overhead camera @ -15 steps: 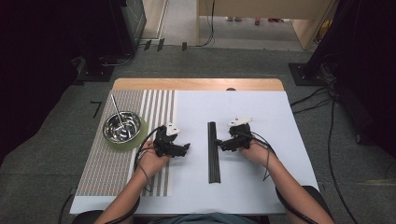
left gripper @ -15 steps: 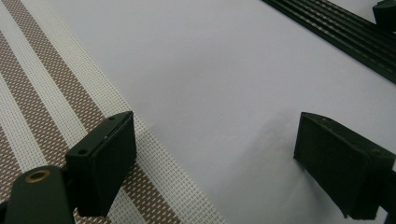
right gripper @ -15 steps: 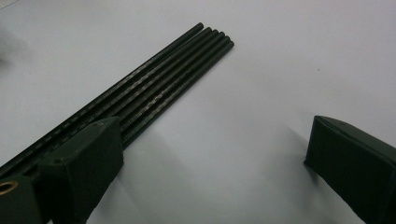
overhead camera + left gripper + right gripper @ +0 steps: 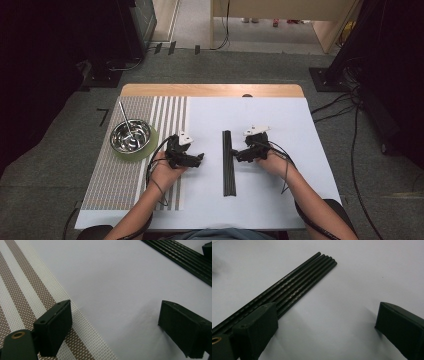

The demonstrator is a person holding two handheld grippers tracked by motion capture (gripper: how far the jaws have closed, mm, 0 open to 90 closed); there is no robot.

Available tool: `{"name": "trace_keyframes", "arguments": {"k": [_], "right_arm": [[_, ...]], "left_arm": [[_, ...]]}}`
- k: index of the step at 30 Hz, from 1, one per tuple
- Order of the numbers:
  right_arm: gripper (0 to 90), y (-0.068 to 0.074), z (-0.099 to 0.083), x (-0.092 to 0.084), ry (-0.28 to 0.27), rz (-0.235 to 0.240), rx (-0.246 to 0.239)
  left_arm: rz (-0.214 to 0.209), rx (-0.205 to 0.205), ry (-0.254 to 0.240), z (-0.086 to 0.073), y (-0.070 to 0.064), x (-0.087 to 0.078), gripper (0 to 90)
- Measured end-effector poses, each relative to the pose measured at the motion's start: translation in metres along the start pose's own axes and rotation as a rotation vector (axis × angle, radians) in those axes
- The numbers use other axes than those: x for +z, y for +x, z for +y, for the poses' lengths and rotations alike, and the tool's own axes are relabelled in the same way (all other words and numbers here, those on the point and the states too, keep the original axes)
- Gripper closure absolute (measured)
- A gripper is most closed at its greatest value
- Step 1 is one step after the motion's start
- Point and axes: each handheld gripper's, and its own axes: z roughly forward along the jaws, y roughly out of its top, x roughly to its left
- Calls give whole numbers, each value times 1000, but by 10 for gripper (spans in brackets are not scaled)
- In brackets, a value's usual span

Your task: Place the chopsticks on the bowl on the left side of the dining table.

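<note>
Chopsticks [image 4: 228,162] lie bundled mid-table between my wide-open, empty left gripper [image 4: 192,159] and right gripper [image 4: 241,155]; I judge them light, stiff, slippery, best pinched singly near one end.

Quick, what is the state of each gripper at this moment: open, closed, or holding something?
Left gripper: open, nothing between its fingers, over the white table cover.
Right gripper: open, holding nothing, beside the row of black chopsticks.
</note>
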Motion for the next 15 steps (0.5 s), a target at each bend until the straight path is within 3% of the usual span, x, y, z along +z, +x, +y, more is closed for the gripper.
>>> {"name": "trace_keyframes", "arguments": {"k": [5,9,11,15], "right_arm": [[34,0,0,0,2,1,-2],[33,0,0,0,1,2,-2],[34,0,0,0,2,2,-3],[33,0,0,0,4,2,-1]], "left_arm": [[20,-16,-3,2,-2,1,128],[41,-53,-8,3,-2,1,146],[34,-82,-14,4,-1,-1,147],[33,-85,-25,6,-1,-4,158]]}}
